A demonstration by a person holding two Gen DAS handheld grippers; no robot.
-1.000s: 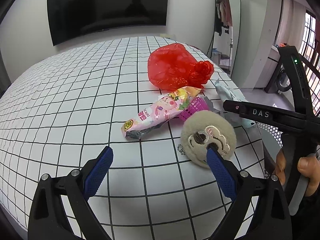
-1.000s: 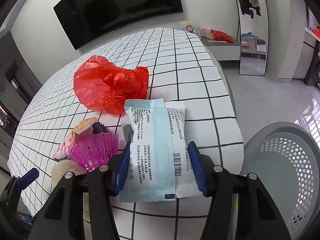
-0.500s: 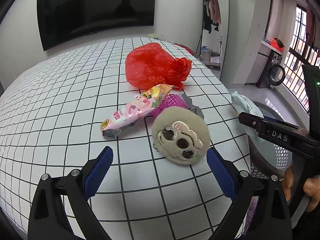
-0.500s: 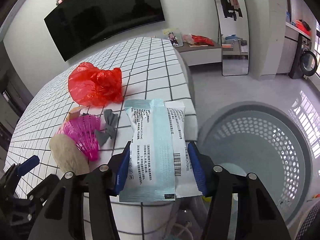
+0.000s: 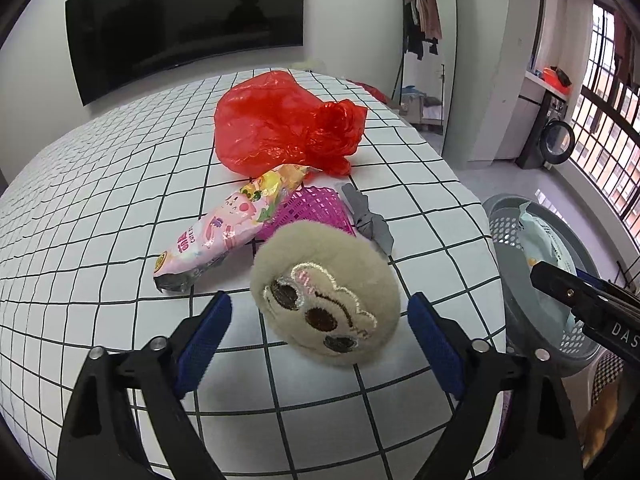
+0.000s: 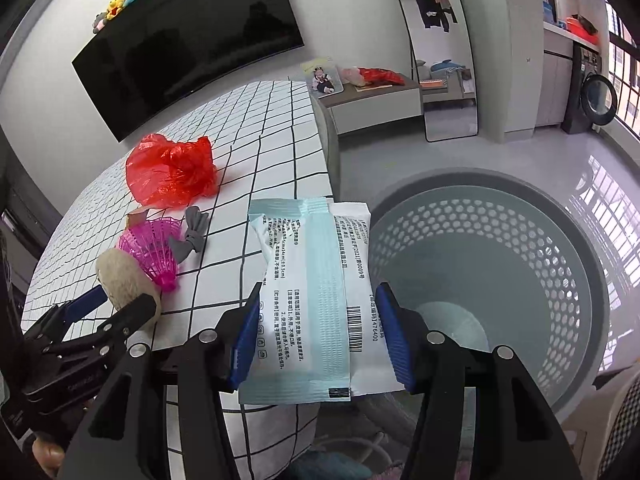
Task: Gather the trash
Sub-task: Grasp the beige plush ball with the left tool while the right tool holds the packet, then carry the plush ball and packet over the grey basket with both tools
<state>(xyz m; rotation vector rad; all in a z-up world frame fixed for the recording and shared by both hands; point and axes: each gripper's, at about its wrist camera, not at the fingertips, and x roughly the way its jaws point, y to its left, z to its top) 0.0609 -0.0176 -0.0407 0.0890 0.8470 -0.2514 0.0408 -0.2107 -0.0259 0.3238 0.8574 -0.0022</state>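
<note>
- The left gripper [image 5: 320, 332] was closing around a round, fluffy toy face [image 5: 325, 293], but its blue pads [image 5: 204, 336] did not touch it.
- The toy lay on a white checked cloth [image 5: 120, 200].
- Behind it were a pink snack bag [image 5: 224, 232], a pink net thing [image 5: 312, 210], a gray scrap [image 5: 370, 222] and a red plastic bag [image 5: 280, 124].
- A gray basket [image 5: 540, 280] stood at the right, with a pale packet [image 5: 546, 240] above it.

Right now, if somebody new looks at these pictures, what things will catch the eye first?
First, the crumpled red plastic bag far back on the white grid-patterned bed cover. Next, the round beige plush face between the fingers of the closing left claw, pads not yet touching. Then the pale blue and white packet pinched in the right claw beside the grey perforated basket.
</note>
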